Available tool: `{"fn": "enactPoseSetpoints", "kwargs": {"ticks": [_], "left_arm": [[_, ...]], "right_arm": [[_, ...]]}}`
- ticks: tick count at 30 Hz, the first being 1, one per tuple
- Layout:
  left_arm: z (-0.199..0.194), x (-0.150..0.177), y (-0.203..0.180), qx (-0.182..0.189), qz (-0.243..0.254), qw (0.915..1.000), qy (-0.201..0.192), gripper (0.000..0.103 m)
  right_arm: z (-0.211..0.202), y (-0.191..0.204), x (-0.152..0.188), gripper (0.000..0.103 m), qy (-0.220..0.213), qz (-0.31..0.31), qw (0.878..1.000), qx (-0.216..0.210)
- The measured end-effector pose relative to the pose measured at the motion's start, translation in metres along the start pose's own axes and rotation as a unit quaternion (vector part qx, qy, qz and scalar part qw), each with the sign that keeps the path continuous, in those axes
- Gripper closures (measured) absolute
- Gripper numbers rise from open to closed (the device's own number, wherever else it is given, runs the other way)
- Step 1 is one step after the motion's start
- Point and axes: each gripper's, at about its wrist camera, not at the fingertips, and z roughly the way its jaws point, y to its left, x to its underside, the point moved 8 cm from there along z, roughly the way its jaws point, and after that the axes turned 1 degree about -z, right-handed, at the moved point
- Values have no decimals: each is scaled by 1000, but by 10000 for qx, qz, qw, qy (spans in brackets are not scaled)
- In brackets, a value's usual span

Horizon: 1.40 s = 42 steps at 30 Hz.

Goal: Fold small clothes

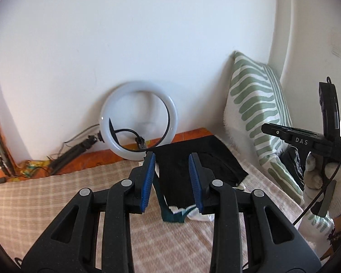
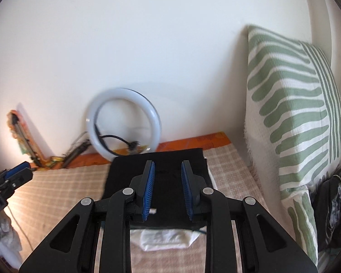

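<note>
A folded black garment (image 1: pixel 193 163) lies flat on the checked beige bed cover (image 1: pixel 56 193). White cloth (image 1: pixel 197 215) and a dark teal piece (image 1: pixel 170 213) stick out from under its near edge. My left gripper (image 1: pixel 171 182) is open and empty, held above the garment's near left part. In the right wrist view the black garment (image 2: pixel 166 166) lies straight ahead with white cloth (image 2: pixel 166 238) under its near edge. My right gripper (image 2: pixel 167 190) is open and empty above it. The right gripper body also shows in the left wrist view (image 1: pixel 307 136), held by a gloved hand.
A white ring light (image 1: pixel 139 120) with its stand leans on the wall behind the garment. A green-striped pillow (image 2: pixel 295 122) stands upright at the right. Dark clothing (image 2: pixel 334 204) lies beside the pillow. An orange sheet edge (image 1: pixel 102 157) runs along the wall.
</note>
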Motion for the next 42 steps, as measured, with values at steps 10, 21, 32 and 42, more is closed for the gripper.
{"fn": "enactPoseSetpoints", "kwargs": {"ticks": [10, 21, 32, 42], "left_arm": [[-103, 8, 2, -28, 143, 9994, -329, 73], [-182, 45, 6, -47, 369, 9976, -578, 43], [-183, 116, 19, -29, 452, 9987, -224, 35], [-169, 159, 31, 56, 414, 9991, 80, 17]], "right_arm": [[-85, 49, 16, 81, -288, -281, 9991, -99], [-147, 105, 59, 68, -537, -345, 9978, -189], [-147, 137, 118, 37, -524, -342, 9973, 376], [-120, 141, 145, 21, -616, -90, 9928, 1020]]}}
